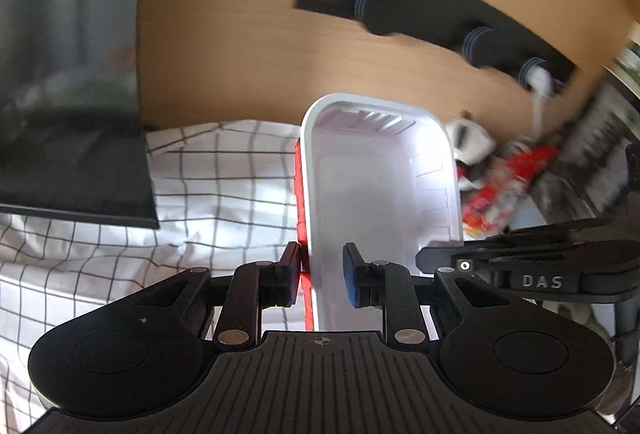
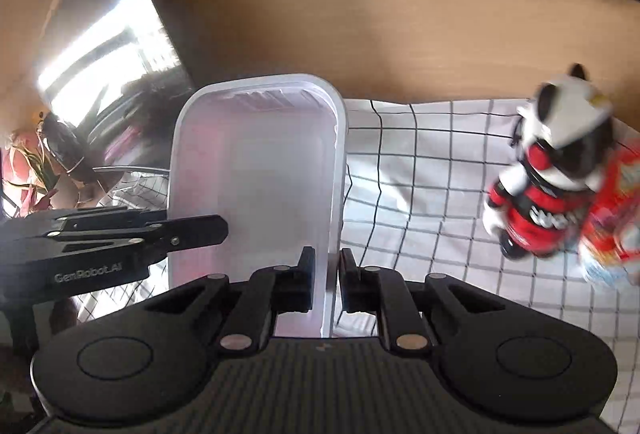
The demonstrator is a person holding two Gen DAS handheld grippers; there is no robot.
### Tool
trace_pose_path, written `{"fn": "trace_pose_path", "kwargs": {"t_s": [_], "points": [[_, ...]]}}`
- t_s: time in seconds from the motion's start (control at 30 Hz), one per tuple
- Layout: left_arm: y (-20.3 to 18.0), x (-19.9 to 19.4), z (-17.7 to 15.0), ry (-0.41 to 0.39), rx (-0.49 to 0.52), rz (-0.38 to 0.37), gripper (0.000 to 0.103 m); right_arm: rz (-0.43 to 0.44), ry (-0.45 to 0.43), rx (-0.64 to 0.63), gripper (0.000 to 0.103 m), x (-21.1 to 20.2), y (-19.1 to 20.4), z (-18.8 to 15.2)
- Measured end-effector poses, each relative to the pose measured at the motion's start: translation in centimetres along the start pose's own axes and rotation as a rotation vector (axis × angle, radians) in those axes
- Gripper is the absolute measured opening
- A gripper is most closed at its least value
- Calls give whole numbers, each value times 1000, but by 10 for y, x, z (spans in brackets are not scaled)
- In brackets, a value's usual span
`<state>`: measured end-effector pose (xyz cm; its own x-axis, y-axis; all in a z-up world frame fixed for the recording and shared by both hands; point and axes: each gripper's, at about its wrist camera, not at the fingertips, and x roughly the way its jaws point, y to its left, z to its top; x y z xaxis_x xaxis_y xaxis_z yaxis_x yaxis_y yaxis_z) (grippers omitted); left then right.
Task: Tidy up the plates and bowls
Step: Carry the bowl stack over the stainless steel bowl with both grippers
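Note:
A white rectangular plastic tub point(image 1: 380, 189) with a red strip along its outer left side is held between both grippers above a checked cloth. My left gripper point(image 1: 323, 276) straddles the tub's left wall; its left pad touches the wall, its right blue pad stands a little off inside. My right gripper point(image 2: 326, 280) is shut on the tub's point(image 2: 256, 169) right wall. The right gripper's body shows at the right in the left wrist view point(image 1: 532, 270), and the left gripper's at the left in the right wrist view point(image 2: 108, 238). No plates or bowls are visible.
A white cloth with a black grid point(image 1: 216, 185) covers the table. A black-and-white toy figure in red point(image 2: 548, 173) and red snack packets point(image 1: 508, 185) lie to the right. A wooden wall carries a black socket strip point(image 1: 432, 13). A dark monitor point(image 1: 68, 73) stands at left.

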<state>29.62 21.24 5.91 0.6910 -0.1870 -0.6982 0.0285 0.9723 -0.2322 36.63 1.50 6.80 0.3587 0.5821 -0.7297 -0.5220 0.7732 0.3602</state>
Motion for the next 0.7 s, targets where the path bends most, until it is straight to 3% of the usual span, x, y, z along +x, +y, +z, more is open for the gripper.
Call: {"fn": "trace_pose_path", "kwargs": {"t_s": [0.17,0.3,0.53,0.7], "points": [[-9,5,-53,-31,83,-47,25,-40,-29,27,18,-9,4,-62],[3,26,-83,66,51,-66,25,-26,3,66,25,4,-2,-97],[7,44,-97,110,6,-54,24,-29,28,143,25,18,-17,-114],[-2,23,-87,60,10,-81,24,-10,-24,139,37,3,-14,-108]]}}
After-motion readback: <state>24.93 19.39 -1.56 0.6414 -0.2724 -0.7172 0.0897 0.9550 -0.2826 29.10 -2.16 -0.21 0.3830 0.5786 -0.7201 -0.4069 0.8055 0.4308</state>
